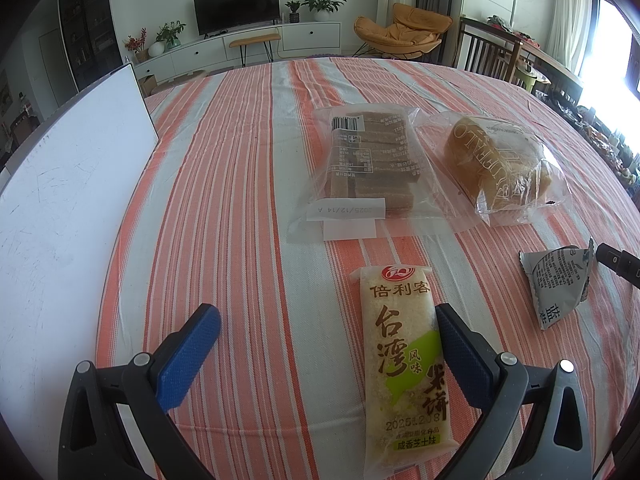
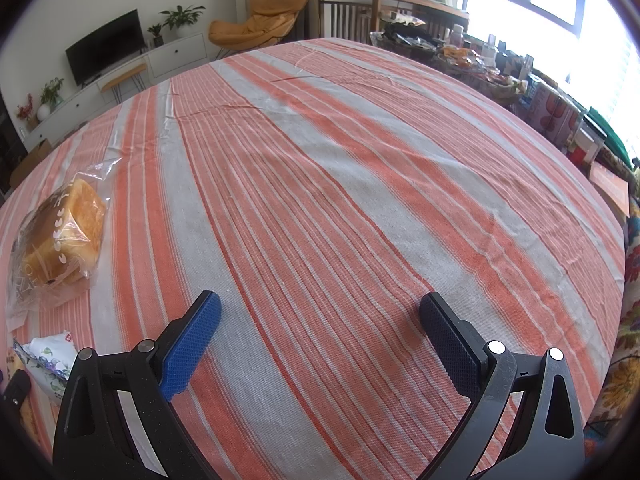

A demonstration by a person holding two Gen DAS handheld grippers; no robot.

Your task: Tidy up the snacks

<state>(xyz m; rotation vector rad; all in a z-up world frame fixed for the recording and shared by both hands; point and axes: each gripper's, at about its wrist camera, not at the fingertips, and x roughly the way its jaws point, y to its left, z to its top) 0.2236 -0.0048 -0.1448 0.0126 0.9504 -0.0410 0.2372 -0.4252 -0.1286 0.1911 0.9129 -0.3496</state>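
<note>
In the left wrist view, a long rice cracker pack [image 1: 404, 364] lies on the striped tablecloth [image 1: 240, 200], just inside the right finger of my open left gripper [image 1: 326, 320]. Farther off lie a clear bag of brown bars [image 1: 362, 160], a bagged bread loaf [image 1: 500, 164] and a small grey triangular packet [image 1: 560, 280]. My right gripper [image 2: 320, 308] is open and empty above bare cloth. The bread loaf [image 2: 60, 240] shows at its left, and a small floral packet [image 2: 48, 356] lies at the lower left.
A white board [image 1: 72, 208] lies along the table's left side. Beyond the table's right edge are boxes and clutter [image 2: 560, 120] by the window. Wooden chairs [image 1: 488, 52] stand at the far side.
</note>
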